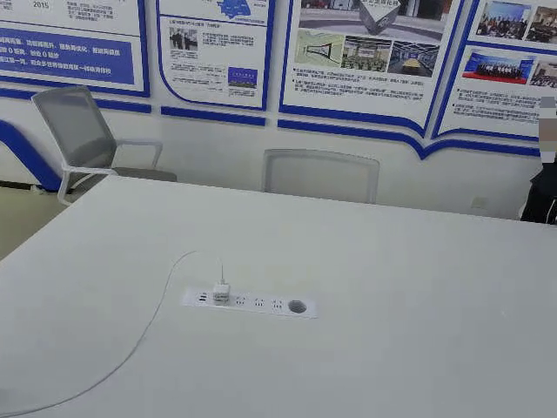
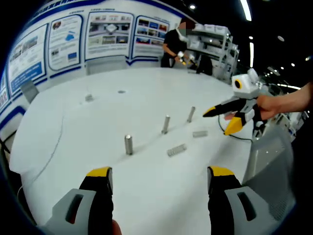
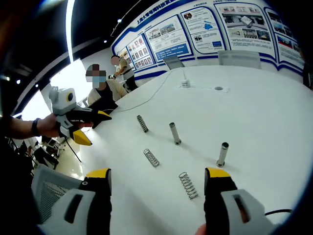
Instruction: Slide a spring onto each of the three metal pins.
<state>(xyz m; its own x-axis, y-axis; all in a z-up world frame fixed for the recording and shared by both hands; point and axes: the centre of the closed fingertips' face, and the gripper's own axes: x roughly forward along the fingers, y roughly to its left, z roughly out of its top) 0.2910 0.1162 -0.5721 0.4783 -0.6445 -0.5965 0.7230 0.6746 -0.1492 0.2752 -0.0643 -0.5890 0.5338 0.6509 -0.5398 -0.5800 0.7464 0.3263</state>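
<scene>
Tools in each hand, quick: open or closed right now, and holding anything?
Left tool: open, jaws wide apart, holding nothing.
Right tool: open, jaws wide apart, holding nothing.

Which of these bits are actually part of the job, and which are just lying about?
Job: three metal pins, one apparently wearing a spring already; two loose springs; left gripper and right gripper, both open.
Lying about: socket strip, charger, white cable, chairs, wall posters.

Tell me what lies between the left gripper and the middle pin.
One spring lies flat between the left gripper and the middle pin; the left gripper view shows it.
</scene>
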